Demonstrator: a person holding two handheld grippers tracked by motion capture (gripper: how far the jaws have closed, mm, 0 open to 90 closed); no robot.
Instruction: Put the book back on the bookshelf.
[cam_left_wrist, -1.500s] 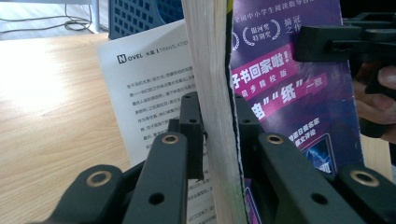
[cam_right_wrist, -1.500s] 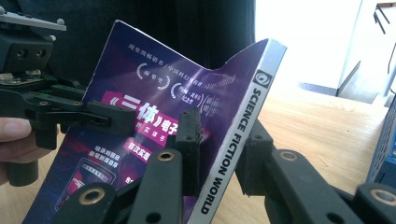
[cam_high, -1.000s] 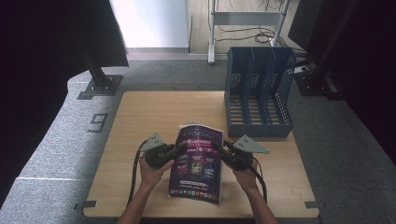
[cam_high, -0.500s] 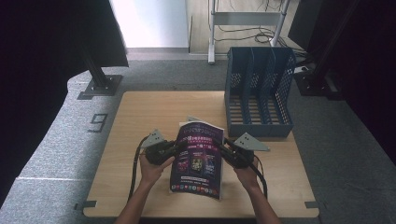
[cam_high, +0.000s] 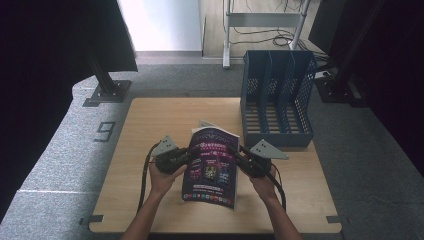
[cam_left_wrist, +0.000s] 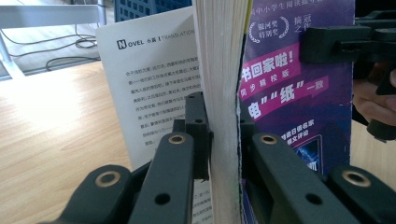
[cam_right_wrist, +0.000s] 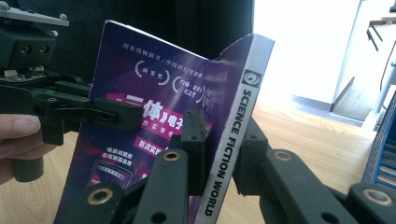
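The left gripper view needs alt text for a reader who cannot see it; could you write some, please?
The left gripper's black jaws clamp the page edge of an upright magazine with a purple cover. A loose white printed page stands behind it, and the right gripper grips the cover's far edge above the wooden table.

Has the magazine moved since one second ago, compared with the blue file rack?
Yes, slightly. The magazine, held by the left gripper and right gripper, has tilted more upright; its near edge has drawn in from the table's front edge, toward the rack.
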